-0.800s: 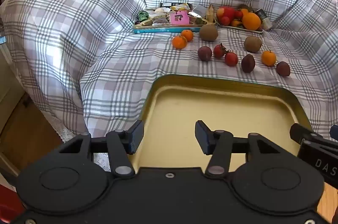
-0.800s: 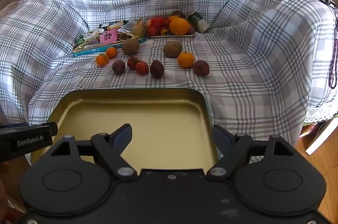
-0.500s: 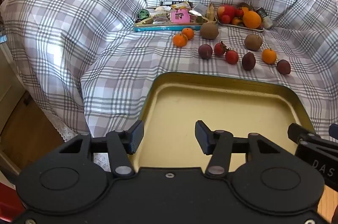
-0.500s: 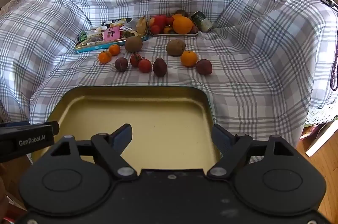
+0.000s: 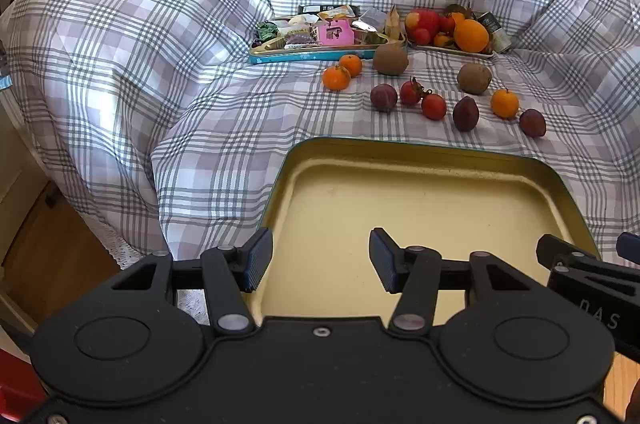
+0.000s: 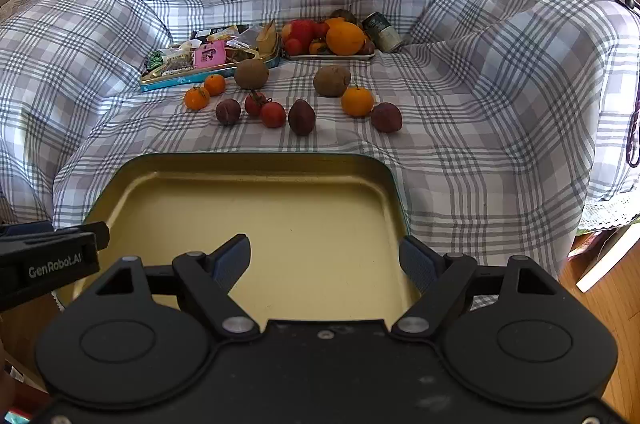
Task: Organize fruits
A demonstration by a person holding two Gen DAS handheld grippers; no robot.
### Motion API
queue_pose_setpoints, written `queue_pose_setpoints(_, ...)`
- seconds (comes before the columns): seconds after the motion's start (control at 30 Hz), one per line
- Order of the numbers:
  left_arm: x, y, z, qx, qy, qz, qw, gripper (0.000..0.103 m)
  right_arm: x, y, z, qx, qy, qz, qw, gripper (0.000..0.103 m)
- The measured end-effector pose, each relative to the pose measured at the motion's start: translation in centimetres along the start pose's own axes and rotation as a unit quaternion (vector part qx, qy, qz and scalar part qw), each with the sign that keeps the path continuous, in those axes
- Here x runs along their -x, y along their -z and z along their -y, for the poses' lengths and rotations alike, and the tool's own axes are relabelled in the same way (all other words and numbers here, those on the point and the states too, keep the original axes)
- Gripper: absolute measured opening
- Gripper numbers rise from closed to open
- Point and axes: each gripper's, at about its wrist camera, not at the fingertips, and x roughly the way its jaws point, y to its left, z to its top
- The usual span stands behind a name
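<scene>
An empty yellow tin tray (image 5: 420, 151) (image 6: 248, 159) lies on the checked cloth just ahead of both grippers. Beyond it, loose fruit is scattered: small oranges (image 5: 336, 77) (image 6: 357, 100), two brown kiwis (image 5: 391, 59) (image 6: 332, 80), red tomatoes (image 5: 433, 106) (image 6: 273, 114) and dark plums (image 5: 465, 113) (image 6: 301, 117). My left gripper (image 5: 316, 260) hangs open over the tray's near left part, nothing between its fingers. My right gripper (image 6: 326, 262) stands open wide over the tray's near right part, also empty.
At the back, a blue tin of snack packets (image 5: 320, 37) (image 6: 208, 61) sits beside a white plate piled with fruit (image 5: 452, 29) (image 6: 332, 37) and a small can (image 6: 382, 29). Cloth-covered cushions rise on both sides. Wooden floor (image 5: 48, 244) shows past the cloth's front edge.
Both views have drifted slightly: the tray and fruit sit a little lower and nearer in frame than before. Both grippers stay open and empty.
</scene>
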Motion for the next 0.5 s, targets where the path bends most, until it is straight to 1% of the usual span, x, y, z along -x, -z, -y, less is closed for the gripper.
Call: queue_pose_setpoints(0.5, 0.00, 0.08, -0.08, -0.001, 0.000, 0.000, 1.0000, 0.059, 0.11, 0.07, -0.09, 0.003, 0.003, 0.004, 1.000, 0.085)
